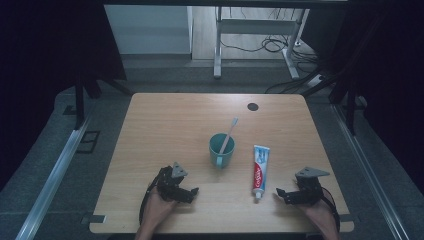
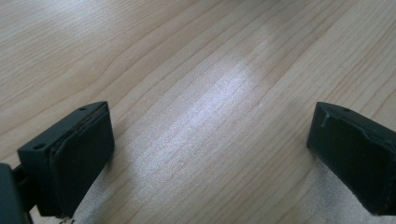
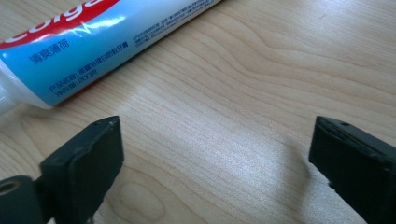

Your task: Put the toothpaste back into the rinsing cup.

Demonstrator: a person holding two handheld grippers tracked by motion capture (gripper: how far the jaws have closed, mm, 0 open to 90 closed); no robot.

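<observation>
On the light wooden desk (image 1: 165, 125), the black left gripper (image 1: 184, 194) sits near the front edge with its jaws wide apart, holding nothing. In the middle of the desk stands a round teal mug (image 1: 221, 149) with a white toothbrush (image 1: 229, 134) leaning inside. Just to its right lies a flat blue, white and red toothpaste tube (image 1: 259, 170), cap toward the front edge. The black right gripper (image 1: 281, 195) rests near the front right corner, close to the cap, jaws wide and empty.
</observation>
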